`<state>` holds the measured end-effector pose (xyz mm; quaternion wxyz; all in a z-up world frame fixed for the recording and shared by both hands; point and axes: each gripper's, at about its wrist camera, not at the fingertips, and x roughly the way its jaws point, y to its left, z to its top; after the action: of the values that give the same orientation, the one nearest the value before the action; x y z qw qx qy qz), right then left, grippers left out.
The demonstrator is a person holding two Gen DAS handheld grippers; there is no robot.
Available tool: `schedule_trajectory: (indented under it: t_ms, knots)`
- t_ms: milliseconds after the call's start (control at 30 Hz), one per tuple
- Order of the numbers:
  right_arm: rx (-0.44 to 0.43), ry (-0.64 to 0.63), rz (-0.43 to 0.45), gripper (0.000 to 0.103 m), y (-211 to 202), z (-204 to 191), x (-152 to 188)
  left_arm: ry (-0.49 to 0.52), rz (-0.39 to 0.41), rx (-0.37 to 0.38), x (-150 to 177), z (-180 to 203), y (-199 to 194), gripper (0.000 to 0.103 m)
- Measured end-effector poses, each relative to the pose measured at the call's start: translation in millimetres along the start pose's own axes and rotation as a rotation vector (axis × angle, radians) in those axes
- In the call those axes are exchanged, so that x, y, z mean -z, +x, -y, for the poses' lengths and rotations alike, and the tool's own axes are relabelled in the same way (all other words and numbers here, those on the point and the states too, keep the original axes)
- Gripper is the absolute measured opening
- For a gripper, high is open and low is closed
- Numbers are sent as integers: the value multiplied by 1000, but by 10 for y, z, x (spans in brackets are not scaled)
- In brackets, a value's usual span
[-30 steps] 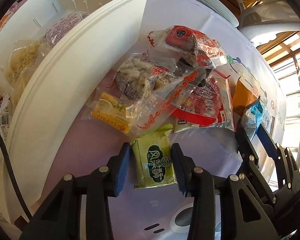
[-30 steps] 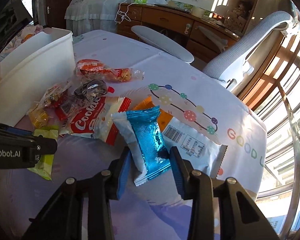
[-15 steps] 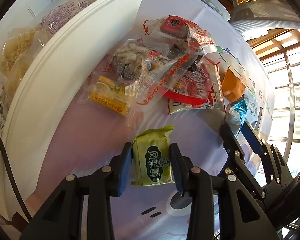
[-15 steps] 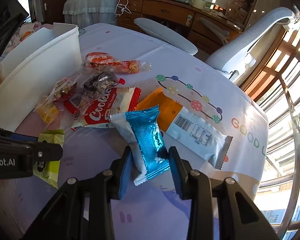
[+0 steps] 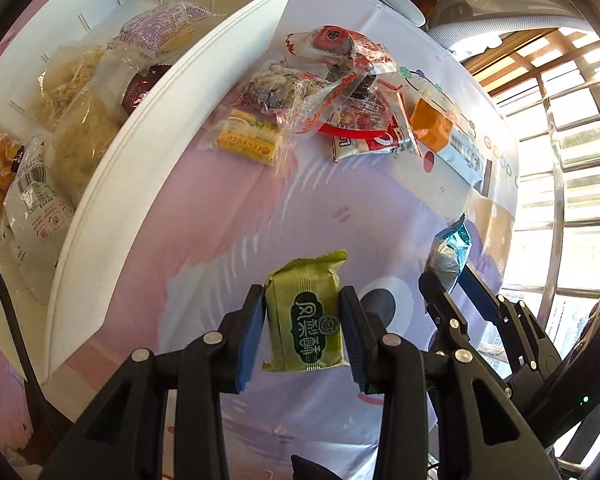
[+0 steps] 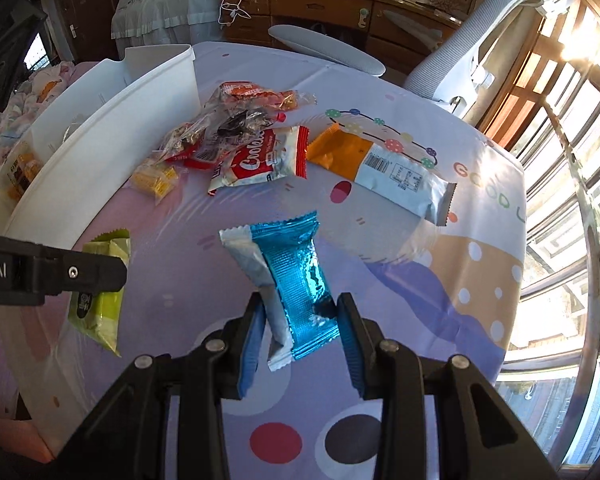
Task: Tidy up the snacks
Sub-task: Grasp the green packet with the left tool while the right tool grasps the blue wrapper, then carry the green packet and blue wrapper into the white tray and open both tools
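Note:
My left gripper (image 5: 302, 332) is shut on a green pineapple-cake packet (image 5: 306, 316) and holds it above the tablecloth, right of the white bin (image 5: 148, 140). My right gripper (image 6: 300, 332) is shut on a blue-and-silver foil packet (image 6: 296, 280), also lifted off the table. The blue packet shows in the left wrist view (image 5: 450, 252), the green one in the right wrist view (image 6: 100, 280). A pile of loose snacks (image 6: 236, 148) lies beside the bin: a yellow packet (image 5: 248, 140), a red-and-white cookie bag (image 6: 260, 160), clear wrapped ones.
The bin holds several packed snacks (image 5: 80, 120). An orange-and-white long packet (image 6: 380, 164) lies on the patterned tablecloth (image 6: 420, 300). A white chair (image 6: 480, 52) stands behind the table; windows are to the right.
Both grippers have risen and pulled back from the snack pile, each carrying its packet; the pile looks farther away. The bin's inside shows more in the left wrist view.

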<state>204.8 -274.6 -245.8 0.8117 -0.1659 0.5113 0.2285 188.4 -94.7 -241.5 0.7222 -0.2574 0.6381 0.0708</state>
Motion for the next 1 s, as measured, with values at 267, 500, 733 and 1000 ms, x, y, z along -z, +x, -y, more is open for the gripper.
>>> schedule_trajectory:
  t_ms: [267,500,733,1000]
  knots:
    - [-13,85,-24,37,-397,-131,292,90,42,10,322,-73,-458,36]
    - [-28,98,-19,37,-694,-361,513,165,117,11,599,-177,-846,36]
    - [-47,79,11,37,-902,-629,596,224,161,20,846,-358,-1184,36]
    - [-110,64,37,37,-1122,-954,590,277,216,62,921,-582,-1544,36]
